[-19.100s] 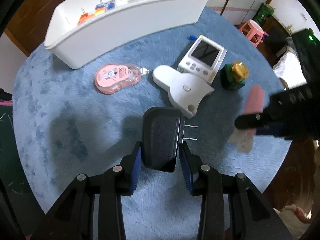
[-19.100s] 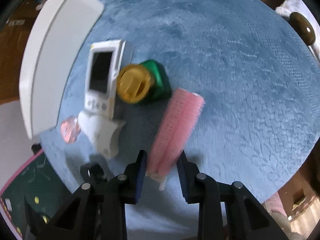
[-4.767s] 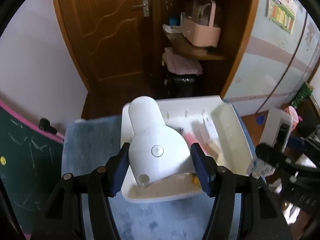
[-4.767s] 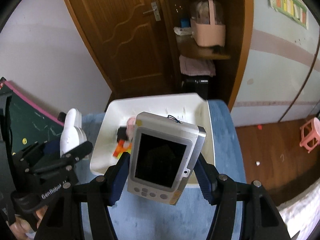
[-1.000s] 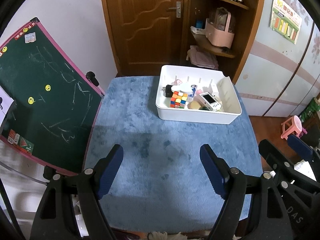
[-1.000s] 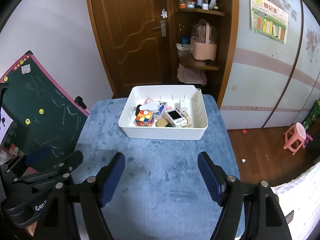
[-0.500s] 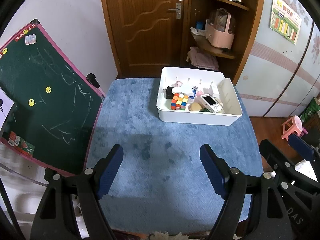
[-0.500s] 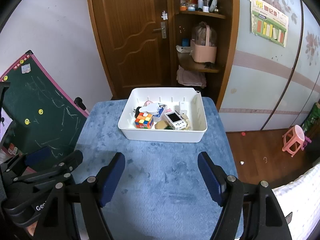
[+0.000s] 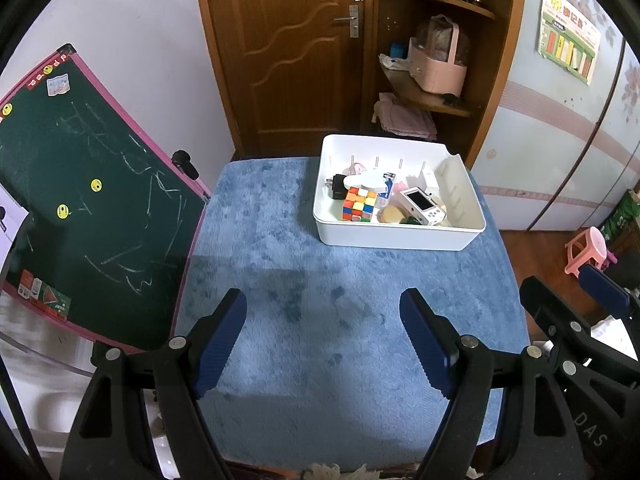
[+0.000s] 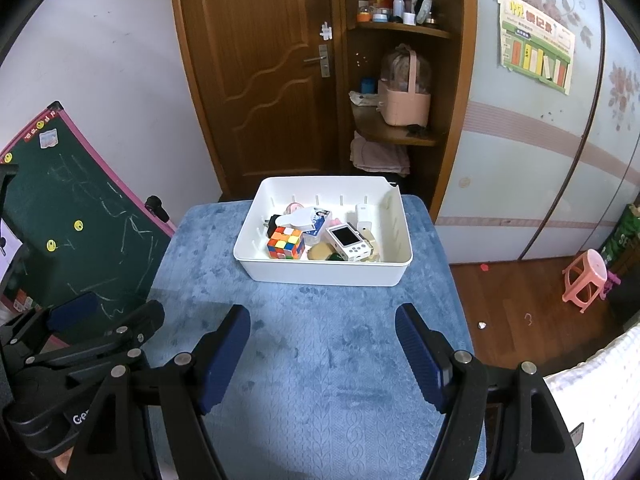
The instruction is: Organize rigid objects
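Grippers hang above a blue-covered table (image 10: 320, 360): near of the white bin (image 10: 324, 272), the left gripper (image 9: 324, 344) and right gripper (image 10: 322, 350) both gape empty. Inside the bin lie a colour cube (image 10: 285, 243) at left and a white handheld device (image 10: 347, 241) right of it.

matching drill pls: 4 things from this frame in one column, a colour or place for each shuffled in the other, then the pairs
Things:
1. puzzle cube
2. handheld device with screen
3. plastic stool
4. chalkboard

Descriptions:
A. pink, on the wooden floor to the right of the table
B. green with a pink frame, leaning to the left of the table
C. multicoloured, left part of the white bin
D. white, in the bin to the right of the cube

Pairs: 1-C, 2-D, 3-A, 4-B
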{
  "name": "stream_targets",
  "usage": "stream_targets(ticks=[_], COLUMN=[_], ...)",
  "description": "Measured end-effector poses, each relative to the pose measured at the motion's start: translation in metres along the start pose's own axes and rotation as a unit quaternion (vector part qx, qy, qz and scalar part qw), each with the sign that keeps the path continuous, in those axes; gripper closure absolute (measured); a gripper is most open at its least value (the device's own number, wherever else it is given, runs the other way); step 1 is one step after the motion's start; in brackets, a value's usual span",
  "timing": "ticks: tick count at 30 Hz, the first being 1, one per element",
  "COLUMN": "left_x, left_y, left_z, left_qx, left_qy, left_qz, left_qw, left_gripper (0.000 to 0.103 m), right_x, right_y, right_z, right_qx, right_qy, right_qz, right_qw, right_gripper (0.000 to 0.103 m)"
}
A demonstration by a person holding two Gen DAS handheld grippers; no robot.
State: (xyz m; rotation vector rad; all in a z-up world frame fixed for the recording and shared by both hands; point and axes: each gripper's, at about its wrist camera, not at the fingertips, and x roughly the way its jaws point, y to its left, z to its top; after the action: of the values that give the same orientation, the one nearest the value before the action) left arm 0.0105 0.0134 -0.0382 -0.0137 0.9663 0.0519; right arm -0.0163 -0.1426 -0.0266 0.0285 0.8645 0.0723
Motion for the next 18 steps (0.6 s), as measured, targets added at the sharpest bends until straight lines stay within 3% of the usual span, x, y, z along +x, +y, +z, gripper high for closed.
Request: stream_targets(ticks=[18], left_x=[0.0047], left_y=[0.0029], left_z=[0.0019], left_qx=[0.004], left_qy=[0.004], left_qz=[0.001], left_qw=[1.0000], left_gripper=[0.021], right_x=[0.0020], right_y=[-0.0010], right_z=[0.0022], right_qx=[0.006], right_qy=[0.003], right_qz=[-0.004], right_qw=[1.000], right_gripper=[0.027])
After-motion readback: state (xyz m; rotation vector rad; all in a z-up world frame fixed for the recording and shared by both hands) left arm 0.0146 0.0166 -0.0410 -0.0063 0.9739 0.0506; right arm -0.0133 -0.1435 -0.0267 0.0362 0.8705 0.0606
